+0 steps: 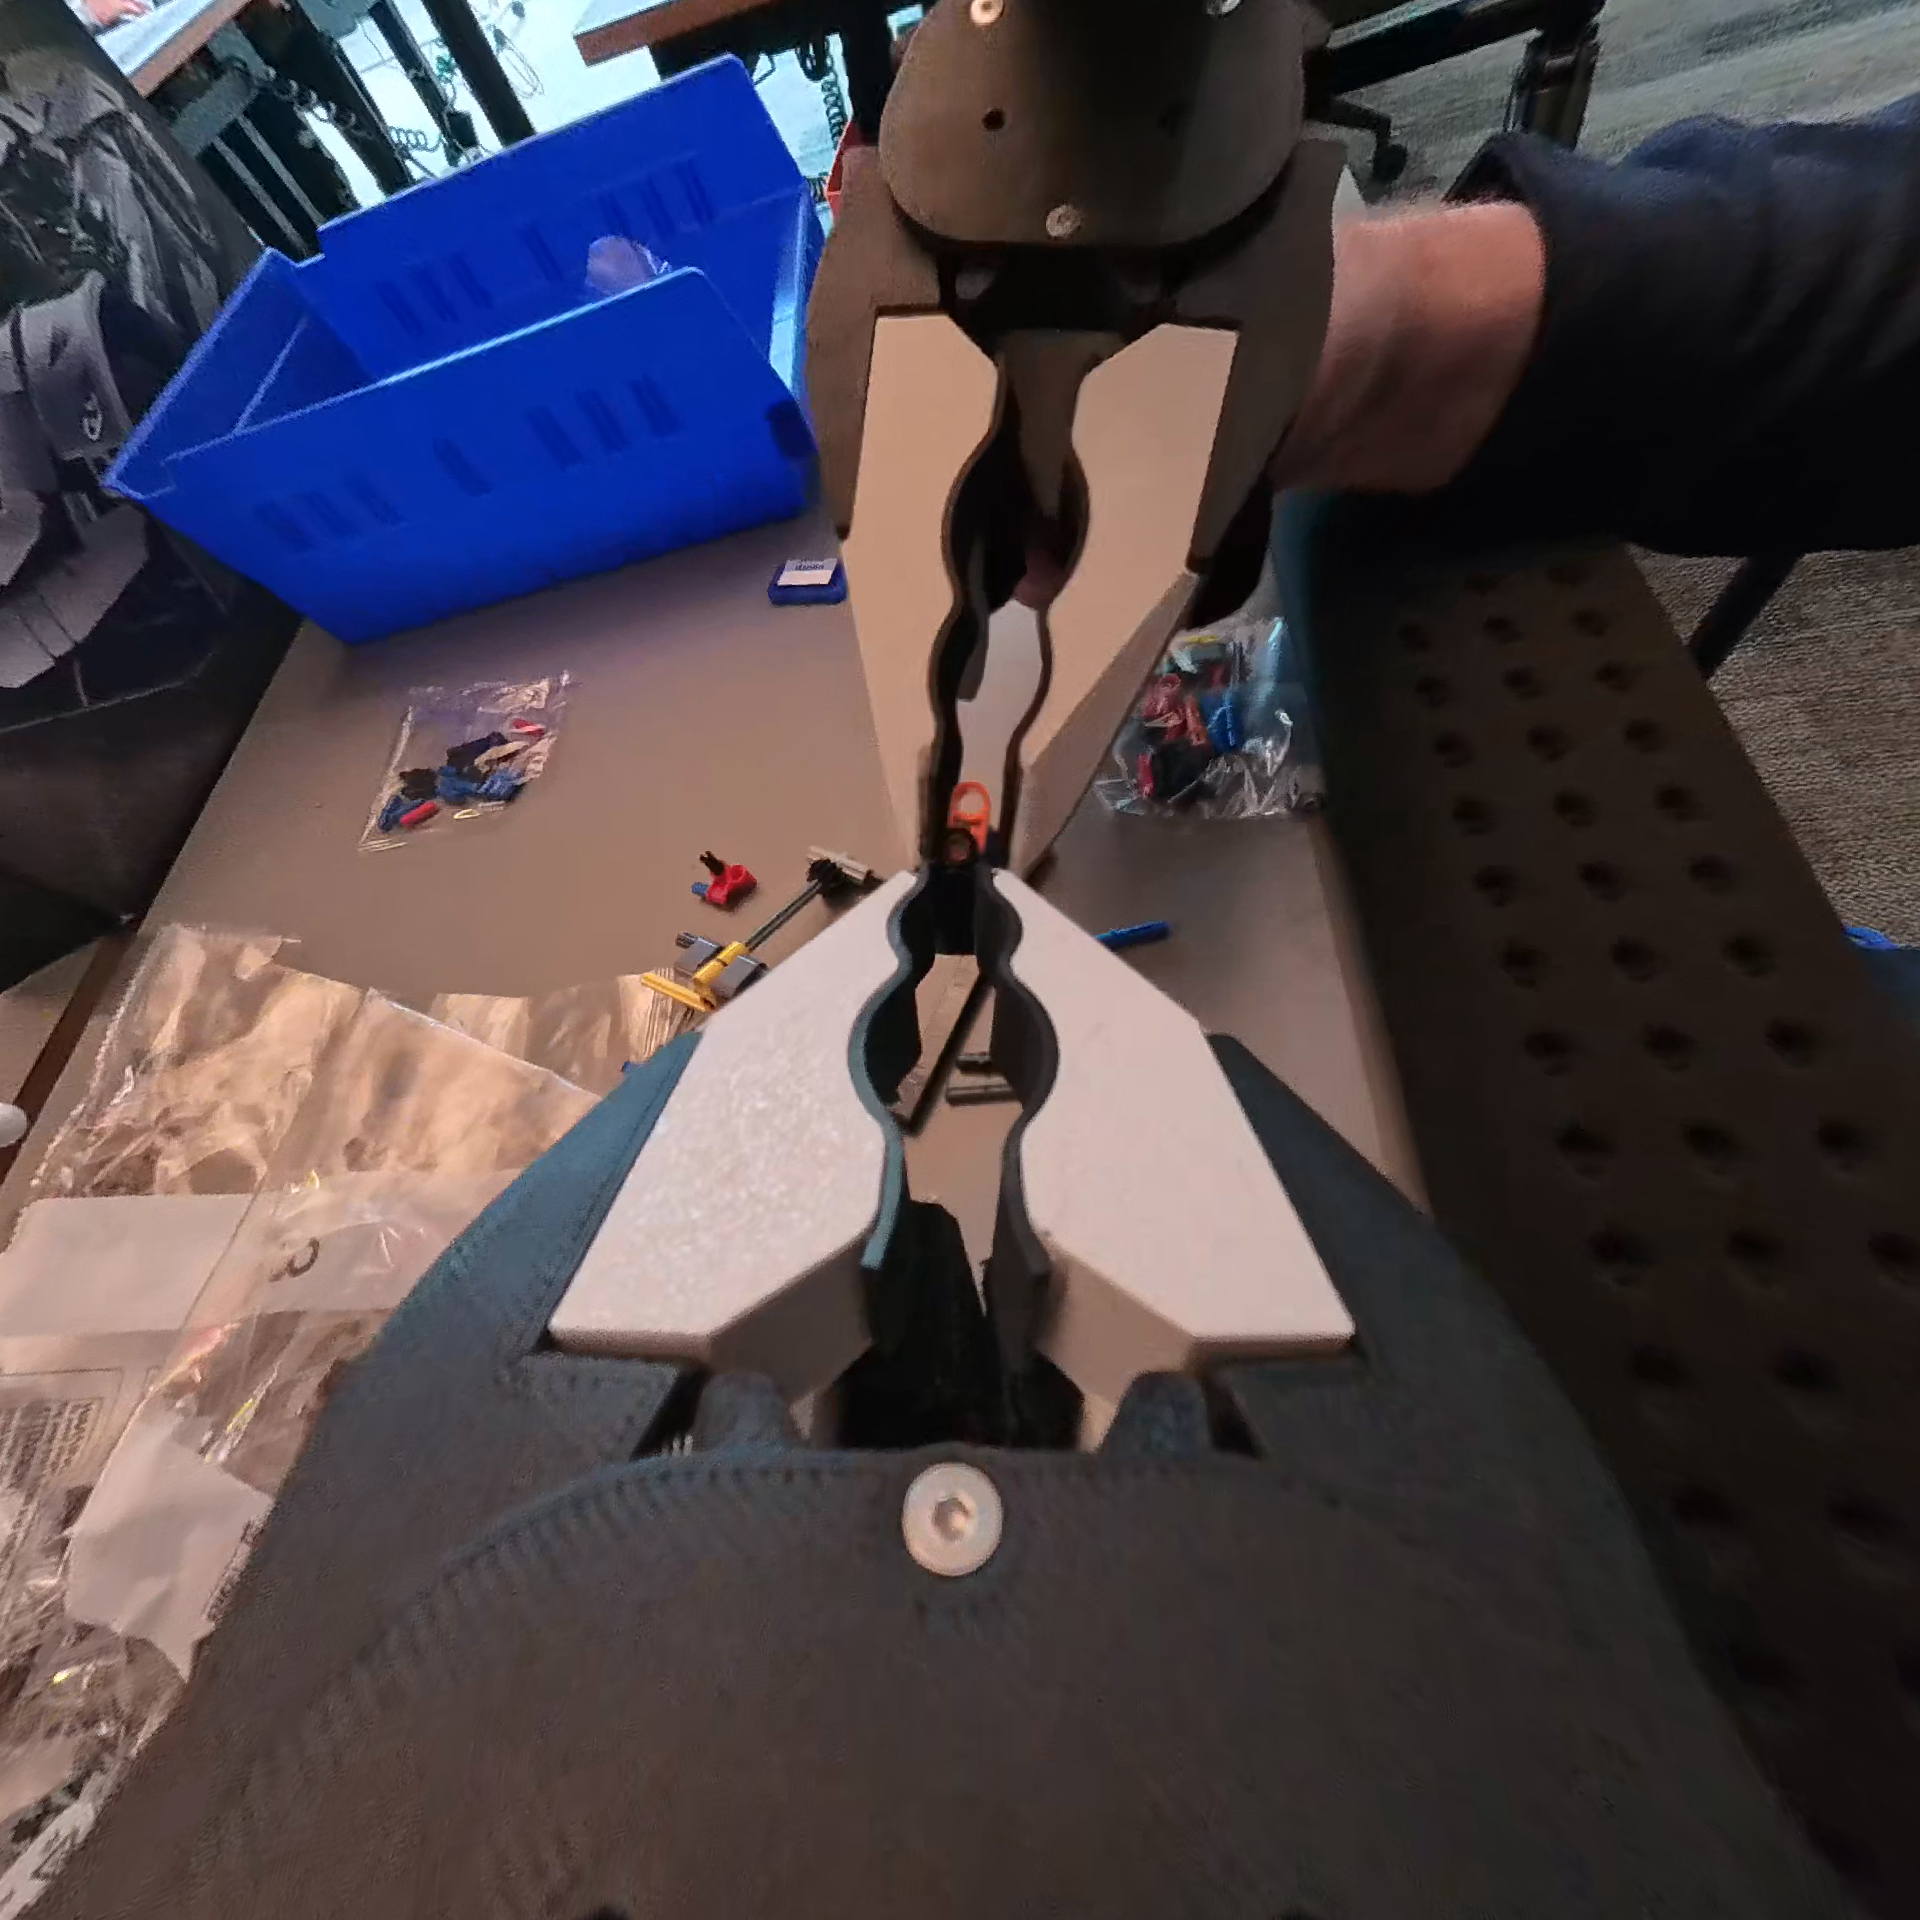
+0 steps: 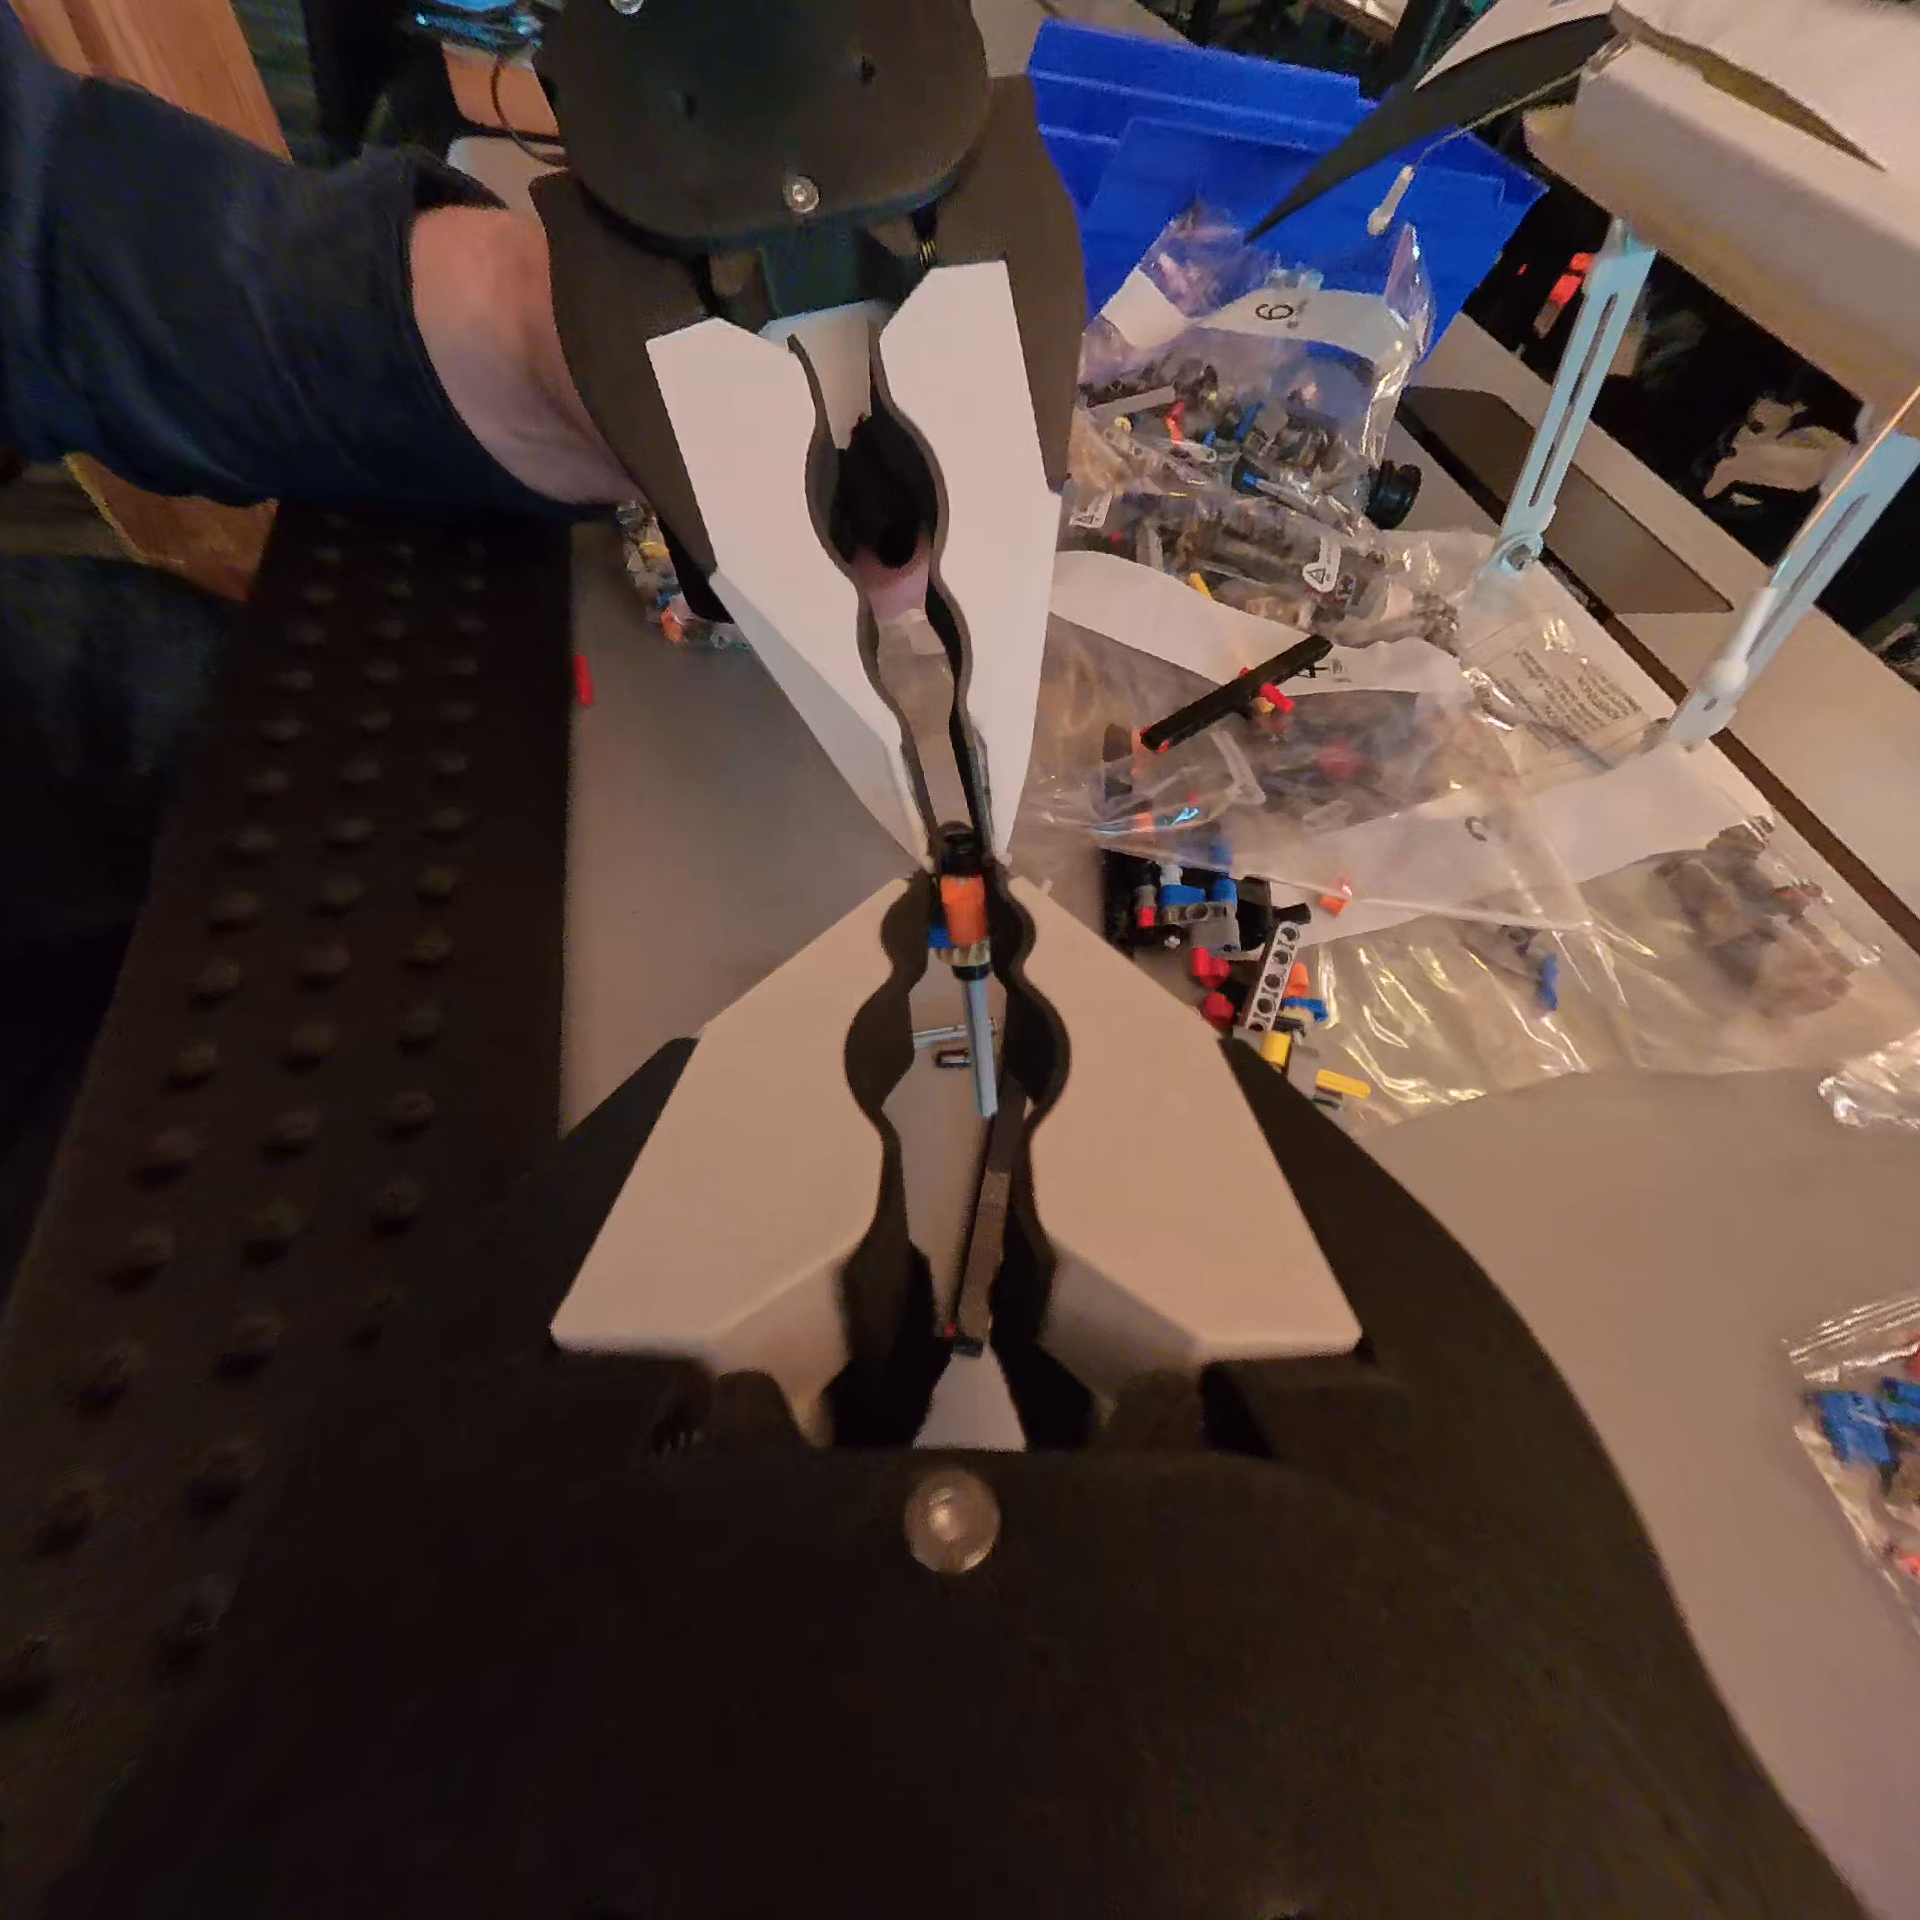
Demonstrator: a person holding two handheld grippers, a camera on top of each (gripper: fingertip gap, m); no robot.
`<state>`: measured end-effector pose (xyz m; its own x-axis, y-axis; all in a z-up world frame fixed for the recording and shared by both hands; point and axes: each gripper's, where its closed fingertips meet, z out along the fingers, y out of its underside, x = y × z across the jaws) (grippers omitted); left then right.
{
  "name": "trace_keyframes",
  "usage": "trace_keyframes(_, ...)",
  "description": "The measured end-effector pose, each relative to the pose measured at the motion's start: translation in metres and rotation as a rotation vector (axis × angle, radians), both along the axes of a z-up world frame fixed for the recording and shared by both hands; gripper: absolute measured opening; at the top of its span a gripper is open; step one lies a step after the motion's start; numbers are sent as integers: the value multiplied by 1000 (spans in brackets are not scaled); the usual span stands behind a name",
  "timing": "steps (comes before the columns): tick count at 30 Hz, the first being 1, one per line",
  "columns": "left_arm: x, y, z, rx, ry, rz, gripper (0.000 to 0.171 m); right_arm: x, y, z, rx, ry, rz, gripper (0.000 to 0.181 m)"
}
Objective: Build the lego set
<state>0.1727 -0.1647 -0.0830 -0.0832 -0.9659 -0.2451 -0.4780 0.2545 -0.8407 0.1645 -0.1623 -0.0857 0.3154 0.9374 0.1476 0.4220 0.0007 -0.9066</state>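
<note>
From my left wrist camera, my left gripper (image 1: 951, 883) meets my right gripper (image 1: 961, 831) tip to tip above the grey table (image 1: 644, 748). Both pairs of fingers are closed on one small lego assembly (image 1: 966, 816), of which only an orange piece and a dark part show between the tips. I count two blue bins (image 1: 468, 436) nested at the far left, one small bag of pieces (image 1: 468, 764) lying flat, a second fuller bag (image 1: 1216, 727) beyond my right gripper, and two loose sub-builds: a red-and-black one (image 1: 724, 883) and a black axle with yellow and grey ends (image 1: 758, 940). Empty clear bags (image 1: 208, 1091) crowd my near left; a dark perforated chair (image 1: 1621, 987) fills the right.

From my right wrist camera, my right gripper (image 2: 956, 894) is clamped on the same assembly (image 2: 961, 914), an orange, blue and black stack on a light grey axle, with my left gripper (image 2: 956, 831) pinching its far end. Several bags of pieces (image 2: 1247, 436) and a loose cluster of bricks (image 2: 1226, 935) lie to the right.
</note>
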Motion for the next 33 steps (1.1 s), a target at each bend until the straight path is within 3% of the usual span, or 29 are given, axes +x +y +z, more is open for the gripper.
trace_keyframes(3,0,-1,1,3,-6,-7,6,1,-1,1,-58,32,14,7)
trace_keyframes(6,0,3,-6,20,29,14,6,2,3,-5,-18,-38,-32,6)
trace_keyframes(9,-1,2,12,-163,-98,-11,6,5,1,17,-33,90,-17,5)
trace_keyframes(23,-3,-7,38,-429,-267,-79,7,6,-12,46,12,233,27,5)
trace_keyframes(33,-2,-4,33,-488,-259,-67,6,2,-11,36,76,138,10,5)
